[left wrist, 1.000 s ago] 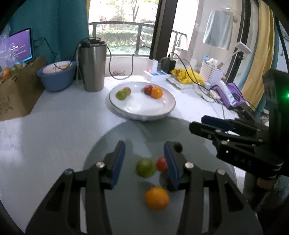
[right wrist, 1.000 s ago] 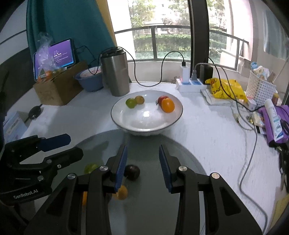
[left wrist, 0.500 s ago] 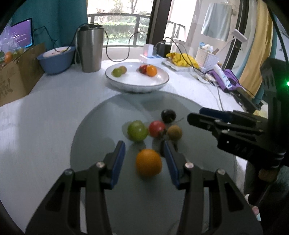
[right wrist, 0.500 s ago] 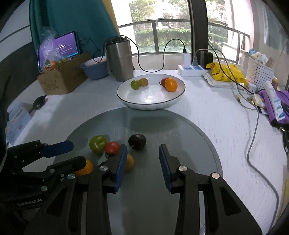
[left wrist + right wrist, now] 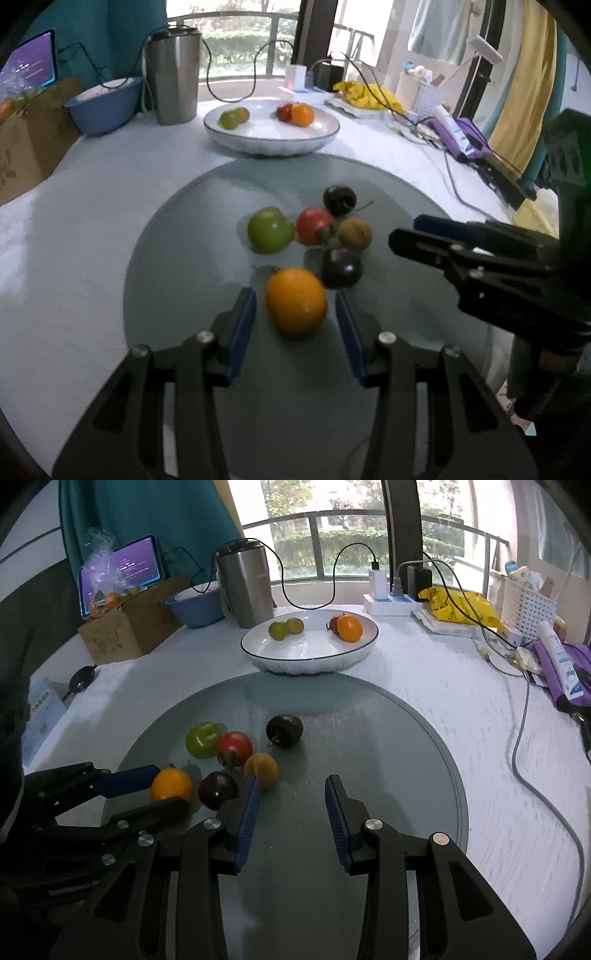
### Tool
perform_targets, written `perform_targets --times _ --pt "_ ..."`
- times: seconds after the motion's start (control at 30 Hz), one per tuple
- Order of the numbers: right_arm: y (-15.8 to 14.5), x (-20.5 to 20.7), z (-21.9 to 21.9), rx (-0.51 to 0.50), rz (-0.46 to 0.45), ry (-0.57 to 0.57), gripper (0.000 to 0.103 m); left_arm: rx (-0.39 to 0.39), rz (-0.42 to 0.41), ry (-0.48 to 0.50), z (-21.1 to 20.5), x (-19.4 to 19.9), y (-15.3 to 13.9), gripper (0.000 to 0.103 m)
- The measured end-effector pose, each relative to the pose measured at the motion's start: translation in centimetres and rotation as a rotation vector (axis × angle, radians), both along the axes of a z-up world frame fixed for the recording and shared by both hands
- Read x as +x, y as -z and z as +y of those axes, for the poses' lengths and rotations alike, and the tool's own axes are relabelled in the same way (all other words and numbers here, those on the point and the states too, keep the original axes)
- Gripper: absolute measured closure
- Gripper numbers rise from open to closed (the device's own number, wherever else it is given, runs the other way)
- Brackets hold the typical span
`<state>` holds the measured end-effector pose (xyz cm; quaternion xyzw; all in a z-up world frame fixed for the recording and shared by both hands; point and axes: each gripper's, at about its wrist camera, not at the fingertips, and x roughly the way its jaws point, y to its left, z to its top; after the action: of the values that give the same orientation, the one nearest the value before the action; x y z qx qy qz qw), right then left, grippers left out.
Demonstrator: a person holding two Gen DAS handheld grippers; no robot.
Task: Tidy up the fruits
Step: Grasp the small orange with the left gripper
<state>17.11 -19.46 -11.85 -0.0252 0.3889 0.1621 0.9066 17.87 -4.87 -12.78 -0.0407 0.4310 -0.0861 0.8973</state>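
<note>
The round orange fruit [image 5: 296, 300] lies on the grey round glass plate [image 5: 177, 295] of the desk, between the L gripper [image 5: 295, 317] fingers, part open, not touching. R gripper [image 5: 291, 808] part open, holds nothing, w/ yellow-brown fruit [image 5: 261, 770] just beside.

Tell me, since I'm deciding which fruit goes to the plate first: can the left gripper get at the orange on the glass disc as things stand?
Probably yes. The orange lies just ahead of the left gripper, between its open fingers, with nothing in front of it; the dark fruit sits close by.
</note>
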Motion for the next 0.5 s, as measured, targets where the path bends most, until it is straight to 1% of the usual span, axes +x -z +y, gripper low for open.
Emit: perform_targets --times 0.2,0.27,0.3,0.5 --pt "0.2 -0.4 0.0 0.01 0.012 -0.006 0.065 -0.002 -0.008 0.006 0.1 0.1 0.3 0.058" --pt "0.2 -0.7 0.3 0.011 0.014 -0.017 0.065 -0.005 -0.013 0.006 0.3 0.1 0.2 0.066" --pt "0.2 -0.8 0.6 0.009 0.016 -0.025 0.064 -0.011 -0.014 0.008 0.4 0.2 0.2 0.067" --pt "0.4 -1.1 2.4 -0.007 0.026 -0.078 0.063 -0.033 -0.026 0.003 1.4 -0.1 0.2 0.068"
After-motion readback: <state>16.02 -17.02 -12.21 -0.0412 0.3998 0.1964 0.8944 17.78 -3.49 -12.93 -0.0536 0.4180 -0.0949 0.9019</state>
